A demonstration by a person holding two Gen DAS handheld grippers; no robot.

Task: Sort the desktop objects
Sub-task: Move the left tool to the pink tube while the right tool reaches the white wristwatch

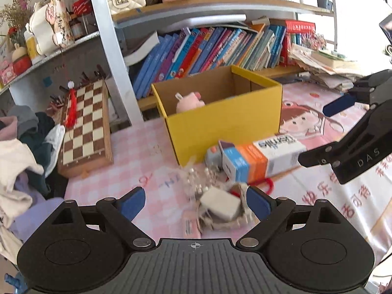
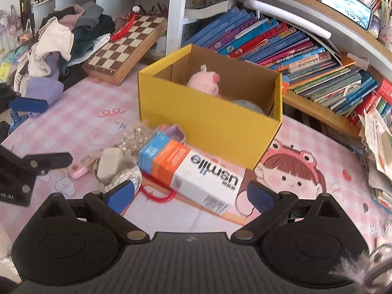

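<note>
Both grippers, left point(image 1: 196, 202) and right point(image 2: 191, 199), are hanging with jaws wide and empty. The carton point(image 2: 188, 171) is lying on the surface against the yellow box point(image 2: 208, 122); probably light, stiff, crushable, best pinched across its narrow sides.

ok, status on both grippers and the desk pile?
Left gripper open, empty, over white adapter. Right gripper open, empty, at usmile box. Yellow box holds pink plush. Nothing blocking.

Daylight is washing over a pink checked tablecloth point(image 2: 73, 132) with a cartoon girl print. Shelves point(image 1: 196, 9) behind are holding leaning books point(image 1: 208, 49). A chessboard point(image 1: 85, 122) is leaning by a grey post point(image 1: 110, 49); clothes point(image 2: 61, 36) are piling at the side.
</note>
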